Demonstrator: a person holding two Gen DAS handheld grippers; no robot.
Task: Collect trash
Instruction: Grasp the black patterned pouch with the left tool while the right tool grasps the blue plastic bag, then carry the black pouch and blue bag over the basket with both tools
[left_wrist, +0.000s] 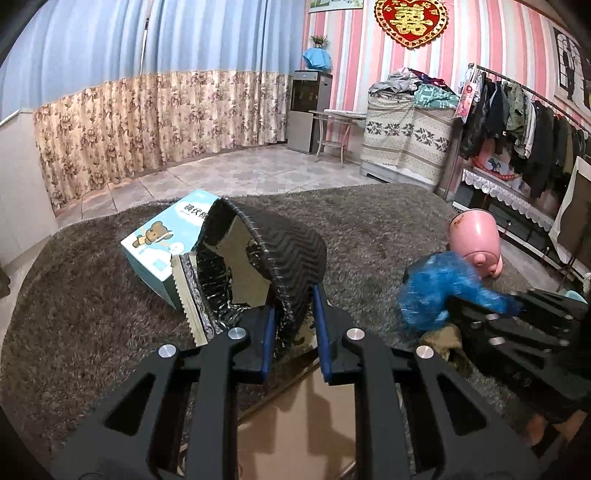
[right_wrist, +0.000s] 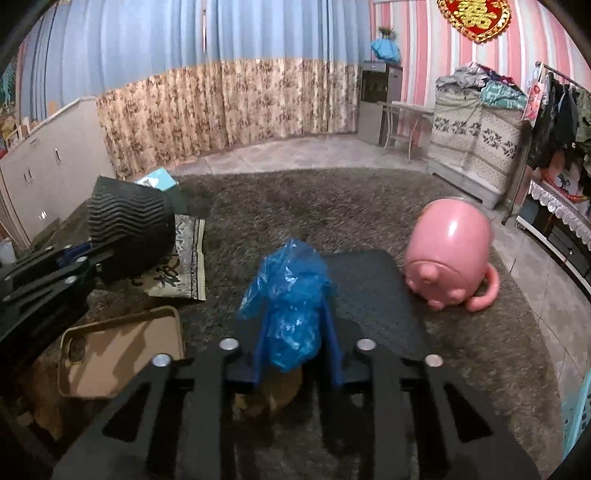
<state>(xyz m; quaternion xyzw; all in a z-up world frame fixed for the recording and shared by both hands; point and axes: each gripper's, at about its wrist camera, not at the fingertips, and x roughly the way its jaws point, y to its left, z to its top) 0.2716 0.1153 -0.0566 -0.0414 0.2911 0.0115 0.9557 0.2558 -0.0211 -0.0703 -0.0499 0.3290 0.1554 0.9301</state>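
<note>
My left gripper (left_wrist: 294, 325) is shut on the rim of a black ribbed bin (left_wrist: 284, 251), held tilted above the grey shaggy rug (left_wrist: 92, 295); the bin also shows at the left of the right wrist view (right_wrist: 125, 229). My right gripper (right_wrist: 295, 332) is shut on a crumpled blue plastic bag (right_wrist: 291, 299), lifted a little above the rug; the bag also shows in the left wrist view (left_wrist: 439, 291). A brownish scrap (right_wrist: 277, 391) lies on the rug under the bag.
A pink pig-shaped mug (right_wrist: 447, 258) lies on its side at the right. A black mat (right_wrist: 369, 295) lies behind the bag. A tan phone case (right_wrist: 122, 350), a patterned packet (right_wrist: 181, 266) and a teal box with a bear (left_wrist: 166, 243) lie on the rug. Curtains and furniture line the room.
</note>
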